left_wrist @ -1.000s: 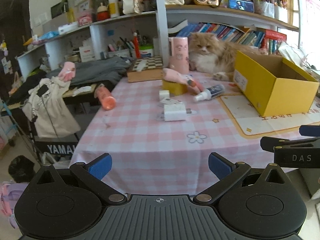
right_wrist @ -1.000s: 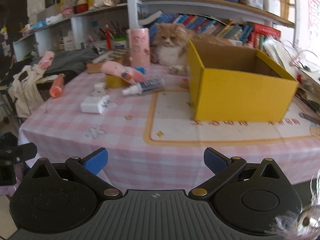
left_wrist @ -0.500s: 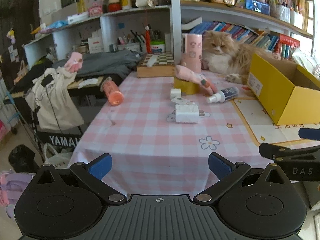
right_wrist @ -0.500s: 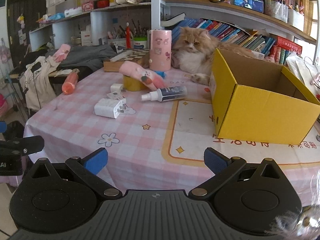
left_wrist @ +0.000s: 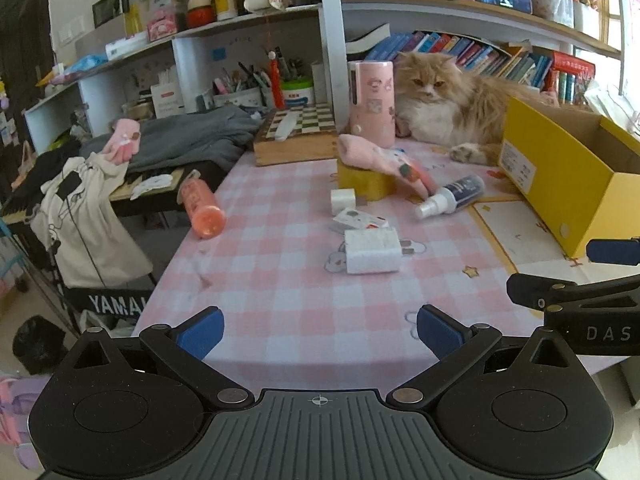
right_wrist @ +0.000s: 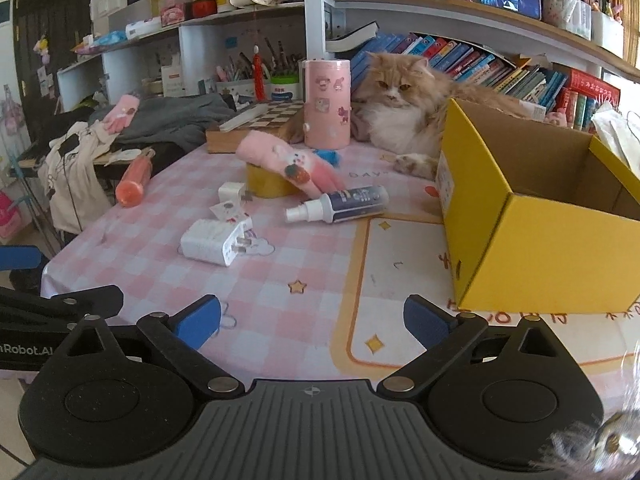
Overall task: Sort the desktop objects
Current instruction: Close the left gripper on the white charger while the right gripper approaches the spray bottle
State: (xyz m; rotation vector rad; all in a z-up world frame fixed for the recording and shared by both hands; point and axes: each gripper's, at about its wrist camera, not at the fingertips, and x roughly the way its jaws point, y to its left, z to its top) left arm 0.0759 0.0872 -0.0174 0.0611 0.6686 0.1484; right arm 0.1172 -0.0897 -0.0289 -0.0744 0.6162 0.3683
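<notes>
Left wrist view is showing your left hand-held gripper (left_wrist: 318,330) released and carrying nothing, hanging over the near edge of the worktop (left_wrist: 280,300); the right hand-held gripper (right_wrist: 310,318) is likewise spread wide and empty. You are facing the white charger (left_wrist: 372,255) at 12 o'clock, lying flat with its prongs pointing toward 3 o'clock. The spray bottle (left_wrist: 450,196) is lying on its side at 1 o'clock beside the pink glove (left_wrist: 384,162), and the yellow box (right_wrist: 540,216) is standing open at 2 o'clock in the right wrist view. My judgement: you are lining up on the charger, so be closing across its short smooth sides, squarely, clear of the prongs. Be minding the cat (left_wrist: 448,100) lying just behind the box
</notes>
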